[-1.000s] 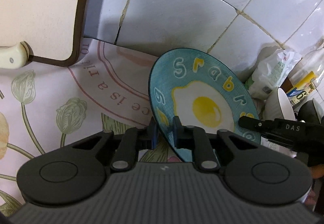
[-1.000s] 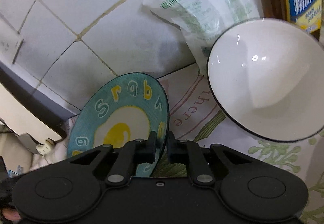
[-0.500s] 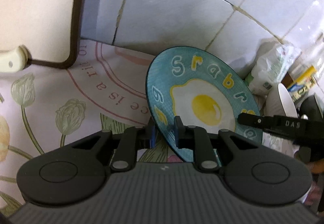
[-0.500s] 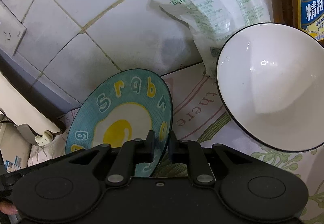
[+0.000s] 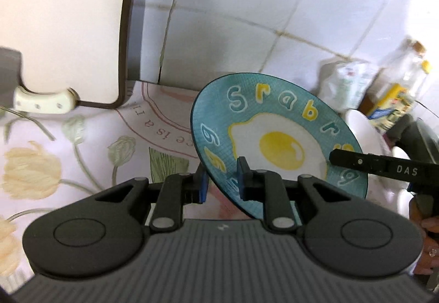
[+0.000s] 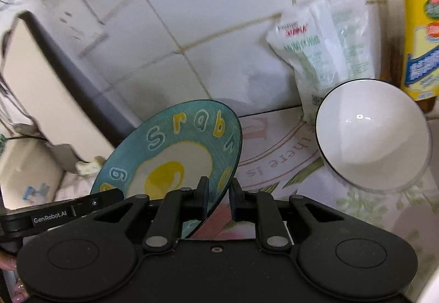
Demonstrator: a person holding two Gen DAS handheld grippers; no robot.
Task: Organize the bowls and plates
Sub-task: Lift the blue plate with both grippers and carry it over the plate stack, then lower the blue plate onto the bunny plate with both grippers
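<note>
Both claws hold the same teal fried-egg plate (image 5: 277,135) by opposite edges, which keeps the tilted dish steady and clear of the floral tabletop (image 5: 82,144). The left claw (image 5: 221,181) pinches the rim on its side between blue pads; its jaws have just been easing apart a little, yet the rim sits between them. The right claw (image 6: 218,193) does likewise on the far rim, its jaws also just loosened slightly around the plate edge. Sharing the load between 2 grips looks sensible for a wide, slippery dish.

A white bowl (image 6: 373,135) with a dark rim leans near the tiled wall (image 6: 219,15), beside a white bag (image 6: 326,48) and a yellow-labelled bottle (image 6: 419,45).

Pale and yellow letters curve around the plate's egg. One tool reads "DAS", the other "GenRobot.AI". The cloth shows "there is".
</note>
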